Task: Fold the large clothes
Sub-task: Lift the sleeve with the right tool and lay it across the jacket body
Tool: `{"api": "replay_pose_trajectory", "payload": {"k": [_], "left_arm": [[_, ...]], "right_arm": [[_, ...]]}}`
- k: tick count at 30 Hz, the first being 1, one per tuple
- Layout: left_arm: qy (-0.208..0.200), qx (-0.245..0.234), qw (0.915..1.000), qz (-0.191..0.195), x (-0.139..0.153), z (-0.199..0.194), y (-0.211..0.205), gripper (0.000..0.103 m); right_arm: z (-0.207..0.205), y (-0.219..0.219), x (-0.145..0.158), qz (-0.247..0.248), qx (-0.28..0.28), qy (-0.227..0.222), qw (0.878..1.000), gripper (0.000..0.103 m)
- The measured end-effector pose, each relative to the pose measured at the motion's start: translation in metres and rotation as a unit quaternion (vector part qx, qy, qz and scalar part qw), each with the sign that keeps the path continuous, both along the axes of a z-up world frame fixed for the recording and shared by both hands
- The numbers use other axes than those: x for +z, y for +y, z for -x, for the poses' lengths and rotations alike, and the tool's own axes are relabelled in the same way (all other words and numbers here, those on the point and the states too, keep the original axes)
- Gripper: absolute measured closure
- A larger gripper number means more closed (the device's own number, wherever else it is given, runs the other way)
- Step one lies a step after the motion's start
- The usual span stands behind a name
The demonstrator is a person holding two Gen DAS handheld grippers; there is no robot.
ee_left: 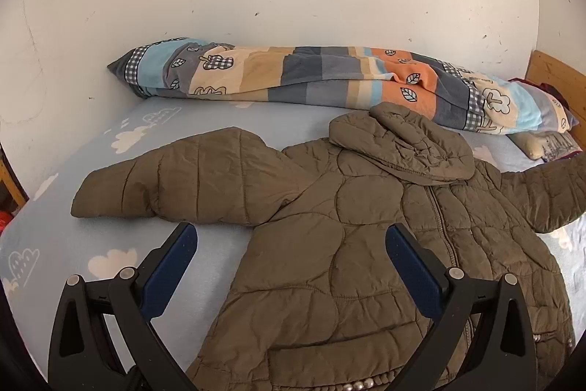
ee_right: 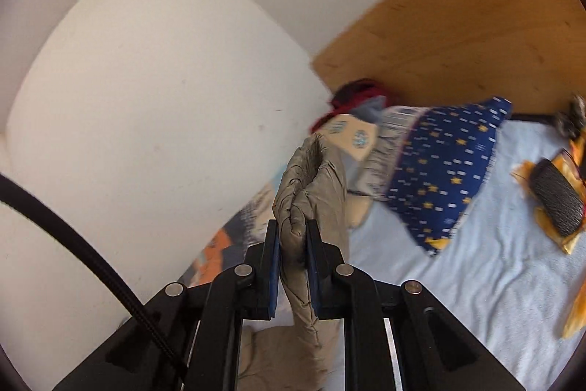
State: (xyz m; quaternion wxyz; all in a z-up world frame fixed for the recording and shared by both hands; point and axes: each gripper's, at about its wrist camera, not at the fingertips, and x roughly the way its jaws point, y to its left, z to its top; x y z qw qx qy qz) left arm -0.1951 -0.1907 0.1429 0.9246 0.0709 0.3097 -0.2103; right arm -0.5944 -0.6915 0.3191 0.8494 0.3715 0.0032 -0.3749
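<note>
A brown quilted hooded jacket [ee_left: 348, 244] lies front up on the light blue bed sheet [ee_left: 91, 237], zipper closed, hood folded down, left sleeve [ee_left: 175, 185] spread out flat. My left gripper [ee_left: 291, 237] is open and empty, hovering above the jacket's left side. In the right wrist view my right gripper [ee_right: 293, 237] is shut on the end of the jacket's right sleeve [ee_right: 311, 178] and holds it lifted above the bed. That sleeve [ee_left: 542, 193] shows at the right edge of the left wrist view.
A rolled patchwork quilt [ee_left: 329, 83] lies along the white wall behind the jacket. A dark blue starred pillow [ee_right: 450, 171] and a wooden headboard [ee_right: 457, 24] are at the right. A black and yellow object [ee_right: 556, 204] lies on the sheet.
</note>
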Motion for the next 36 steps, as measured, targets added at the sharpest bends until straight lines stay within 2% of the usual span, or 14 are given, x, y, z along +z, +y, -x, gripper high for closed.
{"api": "replay_pose_trajectory", "payload": {"k": [6, 11, 15, 21, 22, 26, 32, 34, 36], "left_arm": [[-0.001, 0.002, 0.9999, 0.012, 0.006, 0.000, 0.018, 0.000], [0.005, 0.013, 0.9996, 0.024, 0.010, -0.005, 0.036, 0.000], [0.013, 0.026, 0.9989, 0.036, 0.011, -0.012, 0.052, 0.000], [0.019, 0.044, 0.9977, 0.047, 0.012, -0.021, 0.066, 0.000], [0.021, 0.049, 0.9974, 0.049, 0.012, -0.023, 0.069, 0.000], [0.034, 0.055, 0.9965, 0.052, 0.008, -0.027, 0.074, 0.000], [0.042, 0.054, 0.9965, 0.048, 0.004, -0.029, 0.072, 0.000], [0.044, 0.052, 0.9965, 0.049, 0.004, -0.029, 0.070, 0.000], [0.044, 0.049, 0.9967, 0.047, 0.003, -0.029, 0.067, 0.000]], "right_arm": [[-0.076, 0.067, 0.034, 0.051, 0.092, 0.022, 0.994, 0.089], [-0.147, 0.117, 0.033, 0.077, 0.168, 0.056, 0.981, 0.089], [-0.212, 0.160, 0.016, 0.092, 0.236, 0.099, 0.962, 0.089], [-0.304, 0.229, -0.042, 0.085, 0.342, 0.165, 0.921, 0.089], [-0.322, 0.246, -0.057, 0.080, 0.368, 0.178, 0.909, 0.089], [-0.365, 0.286, -0.109, 0.073, 0.419, 0.222, 0.877, 0.089], [-0.405, 0.322, -0.204, 0.046, 0.458, 0.306, 0.833, 0.089], [-0.408, 0.327, -0.225, 0.038, 0.464, 0.322, 0.824, 0.089], [-0.407, 0.330, -0.241, 0.030, 0.467, 0.328, 0.821, 0.089]]}}
